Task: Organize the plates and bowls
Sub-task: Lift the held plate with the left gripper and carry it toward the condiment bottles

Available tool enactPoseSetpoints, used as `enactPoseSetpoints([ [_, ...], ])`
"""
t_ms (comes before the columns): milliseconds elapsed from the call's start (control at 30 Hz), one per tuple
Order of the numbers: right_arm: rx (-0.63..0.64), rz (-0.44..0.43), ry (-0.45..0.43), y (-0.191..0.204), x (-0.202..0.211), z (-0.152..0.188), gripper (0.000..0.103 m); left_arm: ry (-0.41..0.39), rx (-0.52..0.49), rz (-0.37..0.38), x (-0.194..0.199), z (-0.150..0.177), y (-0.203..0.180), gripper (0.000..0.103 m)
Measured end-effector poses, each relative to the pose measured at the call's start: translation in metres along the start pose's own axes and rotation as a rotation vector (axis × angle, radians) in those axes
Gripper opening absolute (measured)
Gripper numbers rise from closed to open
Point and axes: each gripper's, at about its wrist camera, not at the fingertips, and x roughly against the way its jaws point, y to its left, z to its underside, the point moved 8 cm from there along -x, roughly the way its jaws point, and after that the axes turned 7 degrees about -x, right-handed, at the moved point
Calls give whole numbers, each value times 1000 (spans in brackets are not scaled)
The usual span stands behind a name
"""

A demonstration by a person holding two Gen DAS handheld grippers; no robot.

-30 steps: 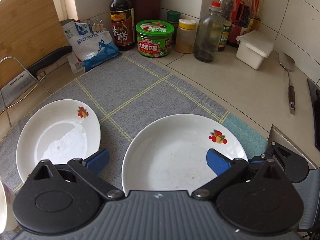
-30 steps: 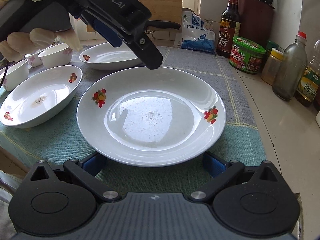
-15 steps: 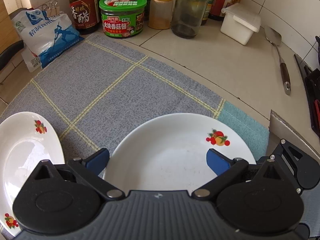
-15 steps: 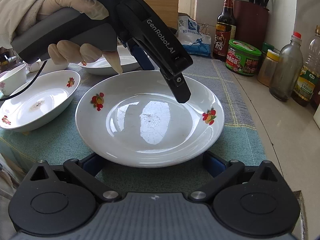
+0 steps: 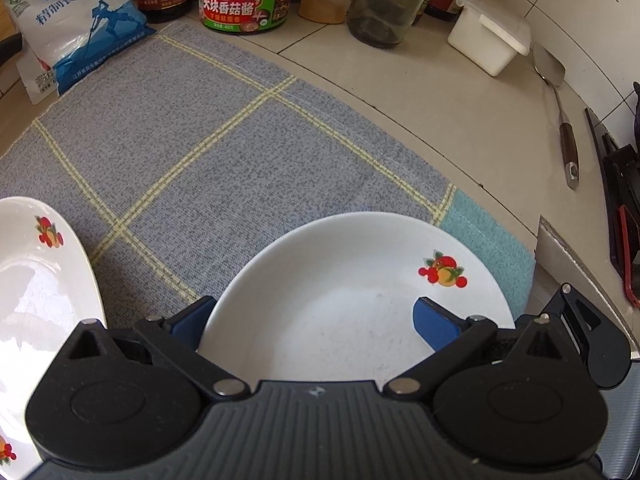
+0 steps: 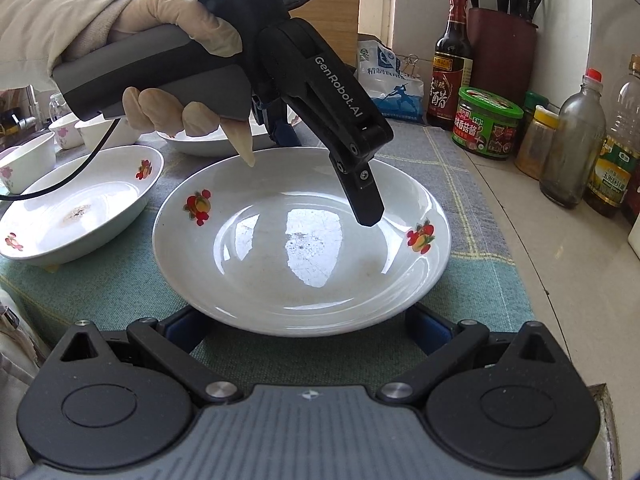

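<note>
A large white plate (image 6: pixel 300 240) with fruit decals lies on the grey-green cloth (image 6: pixel 472 280). My right gripper (image 6: pixel 308 328) is open at its near rim, one blue pad on each side, low by the cloth. My left gripper (image 6: pixel 324 172), held by a gloved hand (image 6: pixel 176 40), hangs open over the same plate. One black finger (image 6: pixel 366 200) points into the plate's right inside; the other sits by the far rim. In the left wrist view the plate (image 5: pixel 344 304) fills the space in front of the left gripper (image 5: pixel 314 320).
A shallow oval dish (image 6: pixel 80 208) lies left of the plate, and another plate (image 6: pixel 208 146) behind it. Small bowls (image 6: pixel 24 160) stand far left. Sauce bottles, a green jar (image 6: pixel 486 124), a salt bag (image 5: pixel 76 32) and a white box (image 5: pixel 488 40) line the back. A spatula (image 5: pixel 564 132) lies at right.
My left gripper has swung right and come down over the large plate, so the side dish slid out to the left. The right gripper has held its place at the near rim.
</note>
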Motion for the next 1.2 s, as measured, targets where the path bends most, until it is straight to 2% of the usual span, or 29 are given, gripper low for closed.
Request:
enactPoseSetpoints([
  [67,-1,2,3,0,0,0,103,11,-28,-14,-1,0,-2,102],
  [233,0,3,5,1,0,-1,103,67,-177,-64,-7,5,-13,103],
  [467,4,0,5,3,-2,-3,103,130,-129,56,-4,0,-3,100],
  [700,9,4,10,4,-3,-3,103,177,-134,122,-3,0,-2,98],
  [1200,20,21,56,0,-5,-8,103,135,-119,180,11,-5,0,98],
])
